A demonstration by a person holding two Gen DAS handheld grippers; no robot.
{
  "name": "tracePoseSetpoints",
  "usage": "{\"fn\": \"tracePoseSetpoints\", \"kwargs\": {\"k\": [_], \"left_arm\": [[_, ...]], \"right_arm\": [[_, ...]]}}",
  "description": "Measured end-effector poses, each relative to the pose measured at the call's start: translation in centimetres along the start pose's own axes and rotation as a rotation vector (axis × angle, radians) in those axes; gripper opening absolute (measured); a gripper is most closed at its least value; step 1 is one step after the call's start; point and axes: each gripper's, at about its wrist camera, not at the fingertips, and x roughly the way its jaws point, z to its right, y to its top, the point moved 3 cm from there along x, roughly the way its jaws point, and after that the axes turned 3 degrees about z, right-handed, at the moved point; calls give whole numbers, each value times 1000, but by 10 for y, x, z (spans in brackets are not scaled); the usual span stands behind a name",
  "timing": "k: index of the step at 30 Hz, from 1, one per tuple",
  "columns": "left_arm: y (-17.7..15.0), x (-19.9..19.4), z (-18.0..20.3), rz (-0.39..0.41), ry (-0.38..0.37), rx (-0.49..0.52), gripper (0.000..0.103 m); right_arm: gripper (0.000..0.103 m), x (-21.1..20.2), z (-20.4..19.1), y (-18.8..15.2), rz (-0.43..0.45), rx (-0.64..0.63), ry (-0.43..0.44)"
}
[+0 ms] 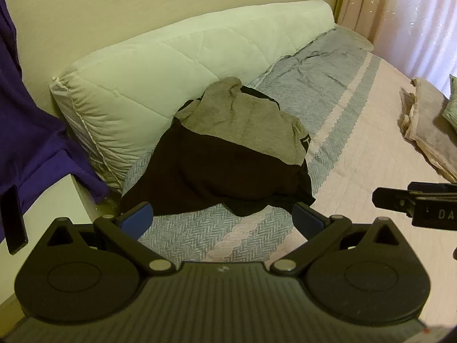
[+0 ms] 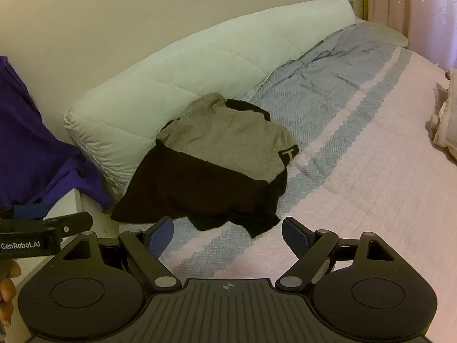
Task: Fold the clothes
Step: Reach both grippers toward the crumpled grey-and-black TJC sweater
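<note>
A crumpled pile of clothes lies on the bed [image 1: 357,154], close to the long white quilted bolster [image 1: 160,65] that runs along the wall. The pile is a grey garment [image 1: 242,123] resting on top of a black garment [image 1: 217,177], whose lower hem spreads toward the near edge of the bedspread. The bedspread is pale pink with blue-grey herringbone bands.

The left tool [image 1: 222,220] hovers just short of the black hem, its blue pads spread wide with nothing between them. The right tool [image 2: 228,235] hangs likewise, jaws wide and empty, its pads just in front of the black fabric. Each tool shows at the edge of the other's view.

To the left, purple cloth [image 1: 31,131] hangs over a white piece of furniture [image 1: 54,200] beside the bed. On the far right of the bed sits a folded beige stack [image 1: 422,125]. Pink curtains [image 1: 400,3] hang beyond the bed's far end. Nothing lies between the tools and the pile.
</note>
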Motion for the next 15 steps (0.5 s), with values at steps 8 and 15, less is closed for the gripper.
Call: {"fn": "tracePoseSetpoints", "kwargs": {"k": [8, 15], "left_arm": [[-2, 5, 14, -15, 37, -66, 102], [7, 15, 17, -40, 73, -99, 102]], "right_arm": [[81, 9, 33, 7, -17, -42, 44], [81, 28, 54, 20, -1, -99, 61]]}}
